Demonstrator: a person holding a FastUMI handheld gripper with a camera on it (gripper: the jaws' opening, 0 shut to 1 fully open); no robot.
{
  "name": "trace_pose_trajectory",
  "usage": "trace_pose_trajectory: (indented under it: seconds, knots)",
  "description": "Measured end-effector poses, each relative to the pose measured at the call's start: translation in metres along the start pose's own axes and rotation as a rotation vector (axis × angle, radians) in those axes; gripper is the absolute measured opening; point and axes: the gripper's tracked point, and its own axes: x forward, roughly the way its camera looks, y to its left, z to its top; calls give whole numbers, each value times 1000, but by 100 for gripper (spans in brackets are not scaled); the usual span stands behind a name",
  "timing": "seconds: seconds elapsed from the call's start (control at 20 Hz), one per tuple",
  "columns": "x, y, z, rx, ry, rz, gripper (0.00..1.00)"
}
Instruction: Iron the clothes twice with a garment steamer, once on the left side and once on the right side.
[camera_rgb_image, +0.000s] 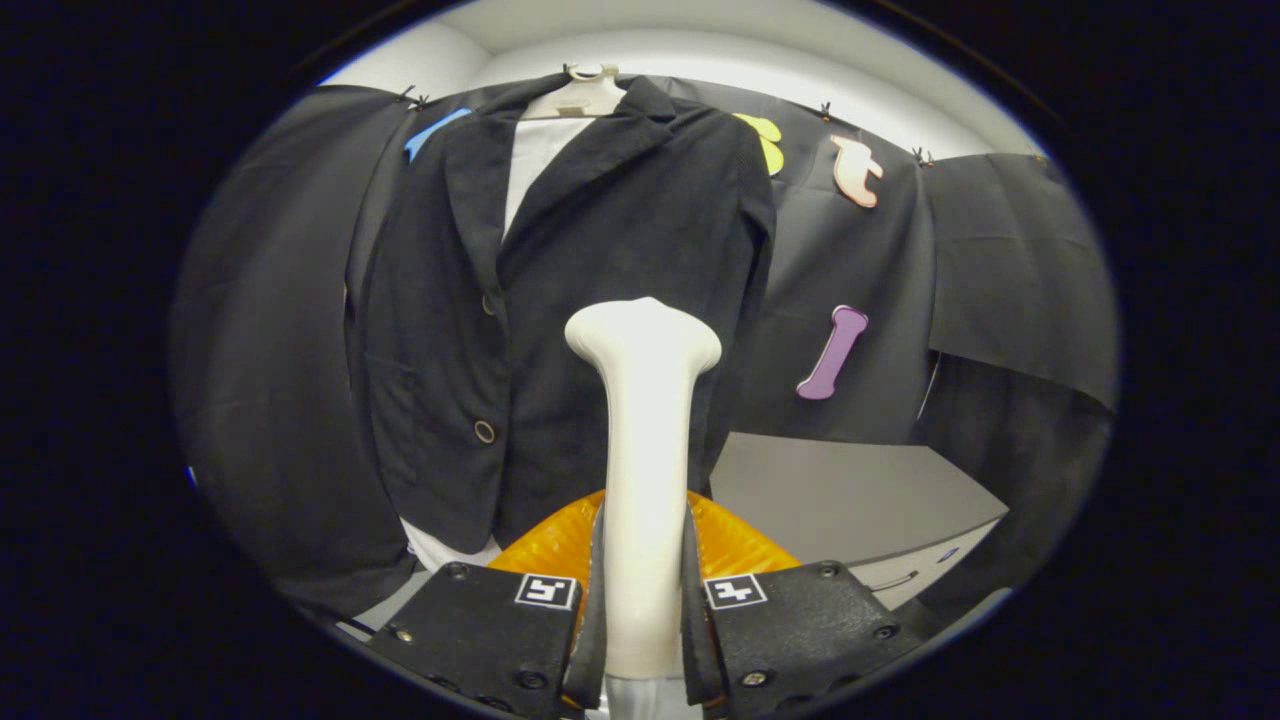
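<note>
Gripper (645, 600): both fingers are clamped on the handle of the garment steamer (643, 470), one finger pressing each side of the white shaft. Each finger (480, 620) carries a small square black-and-white marker on its upper face; the markers bear a coded pattern, not readable words.

Garment steamer: white, held upright between the fingers, its flared head at the far end, in front of the lower middle of the jacket. Whether the head touches the fabric cannot be told. No brand or writing can be made out on the steamer body.

Orange piece (560, 545): ribbed, sits just behind the steamer shaft and just beyond the fingers, showing on both sides of the shaft.

Jacket (580, 300): black, hangs facing the gripper on a white hanger (580, 95), lapels open over a white panel (535, 165). One button (485, 431) shows on the left front, low; a second is partly seen higher up. No label visible on the jacket.

Grey cabinet (850, 500): stands to the right, beyond the fingers, below the booth wall, with a drawer handle on its near face.
</note>
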Motion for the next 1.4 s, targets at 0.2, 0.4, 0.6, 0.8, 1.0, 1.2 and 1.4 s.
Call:
trace_pose_trajectory:
  seconds: [0.2,0.4,0.6,0.8,1.0,1.2,1.4]
  knots:
    - [3,5,-24,12,34,9,33]
    - [5,12,-47,21,74,20,33]
    - [8,17,-67,19,104,35,33]
    - [10,25,-83,10,117,51,33]
    - [12,31,-112,6,159,70,33]
    - [14,35,-139,2,193,84,33]
    - [11,41,-173,-6,244,103,33]
